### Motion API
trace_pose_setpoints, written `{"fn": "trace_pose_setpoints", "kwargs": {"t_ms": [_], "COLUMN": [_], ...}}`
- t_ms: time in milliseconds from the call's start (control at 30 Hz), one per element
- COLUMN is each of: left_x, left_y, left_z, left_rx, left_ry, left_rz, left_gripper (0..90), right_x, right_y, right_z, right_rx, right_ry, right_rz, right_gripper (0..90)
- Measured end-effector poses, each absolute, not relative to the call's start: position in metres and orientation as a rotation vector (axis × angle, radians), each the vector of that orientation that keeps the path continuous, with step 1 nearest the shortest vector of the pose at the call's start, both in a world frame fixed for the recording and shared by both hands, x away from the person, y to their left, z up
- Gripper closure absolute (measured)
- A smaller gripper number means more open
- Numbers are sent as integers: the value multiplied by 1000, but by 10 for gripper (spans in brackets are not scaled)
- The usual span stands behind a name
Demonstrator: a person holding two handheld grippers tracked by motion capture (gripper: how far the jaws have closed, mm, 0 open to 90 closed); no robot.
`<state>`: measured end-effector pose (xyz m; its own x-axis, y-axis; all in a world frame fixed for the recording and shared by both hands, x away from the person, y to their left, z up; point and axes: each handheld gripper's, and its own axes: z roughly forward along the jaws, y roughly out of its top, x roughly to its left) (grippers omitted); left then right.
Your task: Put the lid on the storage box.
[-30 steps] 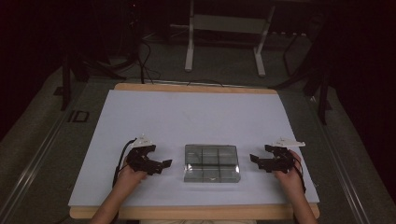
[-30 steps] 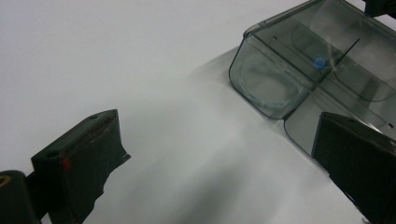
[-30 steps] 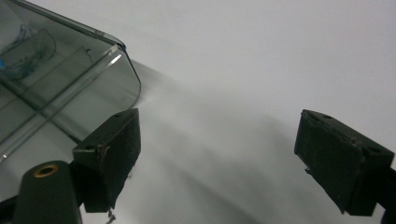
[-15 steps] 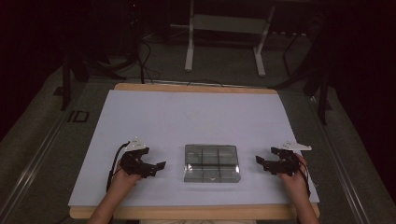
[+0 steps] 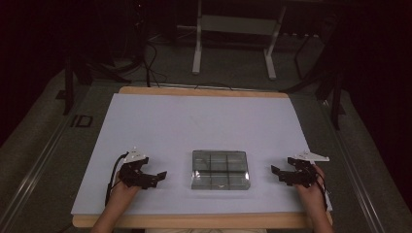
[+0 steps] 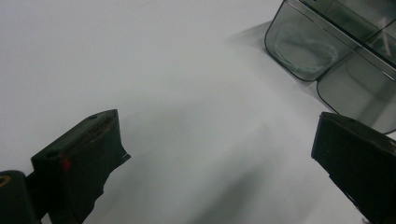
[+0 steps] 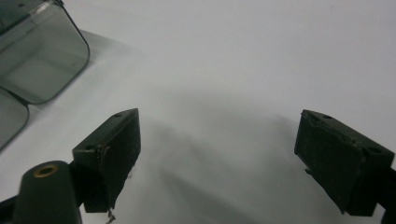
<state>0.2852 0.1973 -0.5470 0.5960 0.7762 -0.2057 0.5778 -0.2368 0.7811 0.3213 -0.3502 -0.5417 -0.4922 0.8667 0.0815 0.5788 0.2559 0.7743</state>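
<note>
A clear, smoke-tinted plastic organizer box (image 5: 220,169) with several compartments lies on the white table top (image 5: 204,121), near the front edge. My left gripper (image 5: 158,176) rests on the table to the box's left, jaws wide apart with nothing between them. My right gripper (image 5: 276,173) rests to the box's right, also open and empty. In the left gripper view my left gripper (image 6: 219,154) points at bare table, with the box (image 6: 336,51) at the upper right. In the right gripper view my right gripper (image 7: 219,149) also faces bare table, and a corner of the box (image 7: 37,65) sits at the upper left.
The white sheet covers a wooden table whose edge (image 5: 199,221) shows along the front. Beyond the far edge stand a metal frame (image 5: 233,34), cables and dark floor. A person's hands (image 5: 119,196) hold both grippers from the near side.
Both grippers have slid slightly toward the table's front edge and settled lower beside the box. Their jaws have stayed open.
</note>
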Motion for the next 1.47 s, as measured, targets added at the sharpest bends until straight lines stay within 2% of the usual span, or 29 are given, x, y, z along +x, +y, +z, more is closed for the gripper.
{"fn": "trace_pose_setpoints", "kwargs": {"t_ms": [667, 1467], "left_x": [271, 268], "left_y": [212, 214], "left_z": [-549, -553], "left_rx": [1898, 1861], "left_ry": [1146, 1228], "left_rz": [349, 437], "left_gripper": [25, 25], "right_x": [304, 301], "right_y": [-370, -373], "right_z": [-544, -545], "right_rx": [1398, 1433], "right_ry": [2064, 1979], "right_rz": [1063, 1057], "right_gripper": [146, 146]}}
